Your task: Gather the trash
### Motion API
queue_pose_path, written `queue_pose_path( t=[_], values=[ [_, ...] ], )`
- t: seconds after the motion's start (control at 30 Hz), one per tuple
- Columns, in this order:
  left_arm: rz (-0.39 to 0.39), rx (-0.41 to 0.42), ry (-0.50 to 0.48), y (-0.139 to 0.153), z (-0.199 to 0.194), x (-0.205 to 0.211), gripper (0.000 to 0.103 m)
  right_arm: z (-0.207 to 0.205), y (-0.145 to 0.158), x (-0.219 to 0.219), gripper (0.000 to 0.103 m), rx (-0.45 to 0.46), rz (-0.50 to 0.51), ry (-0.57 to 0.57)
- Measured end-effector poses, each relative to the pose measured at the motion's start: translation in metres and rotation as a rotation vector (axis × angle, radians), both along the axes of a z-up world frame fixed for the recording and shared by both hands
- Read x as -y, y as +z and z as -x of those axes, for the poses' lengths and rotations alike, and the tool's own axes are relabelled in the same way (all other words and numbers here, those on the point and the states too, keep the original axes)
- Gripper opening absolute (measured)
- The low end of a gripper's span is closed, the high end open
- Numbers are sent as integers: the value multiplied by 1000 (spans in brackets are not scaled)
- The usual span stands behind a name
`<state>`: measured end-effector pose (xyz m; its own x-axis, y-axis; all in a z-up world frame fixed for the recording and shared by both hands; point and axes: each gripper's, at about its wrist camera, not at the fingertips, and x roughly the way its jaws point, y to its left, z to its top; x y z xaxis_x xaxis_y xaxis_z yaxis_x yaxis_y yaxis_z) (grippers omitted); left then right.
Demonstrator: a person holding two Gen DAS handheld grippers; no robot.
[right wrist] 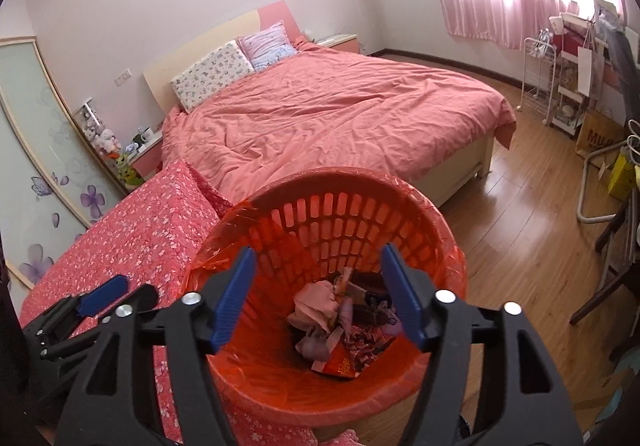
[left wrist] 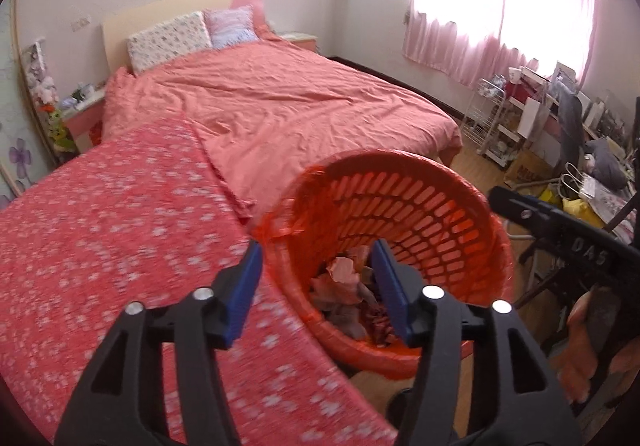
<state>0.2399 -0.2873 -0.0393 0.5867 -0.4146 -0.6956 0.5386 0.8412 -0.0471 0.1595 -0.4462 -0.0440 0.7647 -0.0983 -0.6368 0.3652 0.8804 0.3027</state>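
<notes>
- The right gripper (right wrist: 316, 296) hangs over the mouth of the orange basket (right wrist: 400, 198), fingers spread apart with nothing between them; the trash pile (right wrist: 340, 322) lies at the bottom, straight below the gap.
- The left gripper (left wrist: 316, 286) also has its fingers apart and empty; its right finger sits over the basket's (left wrist: 472, 214) inside, its left finger over the flowered bedspread (left wrist: 120, 206) just beside the rim.
- Crumpled paper, wrappers and a red packet already rest in the basket, so a good share of collecting looks done.
- Both grippers being empty above the pile suggests a drop is just finished.
- Beyond the fingertips, the pink bed (right wrist: 340, 106) and the wooden floor (right wrist: 520, 230) show no loose litter that I can make out, though the cluttered corner far right of the fingers is too small to judge.
- What remains is probably a last look around, or little at all.
</notes>
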Motion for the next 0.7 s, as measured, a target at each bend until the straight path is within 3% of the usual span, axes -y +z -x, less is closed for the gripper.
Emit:
queue_pose_path(
  t=[0.13,0.2,0.37,0.53,0.7],
  values=[
    [12,69,59,16,20,-35,75,19,17,-12,77,25,76,-30],
    [22,102,92,27,32,-56,85,33,29,-27,89,43,141,-52],
    [11,234,185,51,75,-105,99,67,52,-67,101,105,301,-72],
    [2,291,269,62,117,-147,99,95,62,-106,101,115,375,-51],
    [29,320,331,63,160,-189,99,133,63,-146,101,195,450,-57]
  ],
)
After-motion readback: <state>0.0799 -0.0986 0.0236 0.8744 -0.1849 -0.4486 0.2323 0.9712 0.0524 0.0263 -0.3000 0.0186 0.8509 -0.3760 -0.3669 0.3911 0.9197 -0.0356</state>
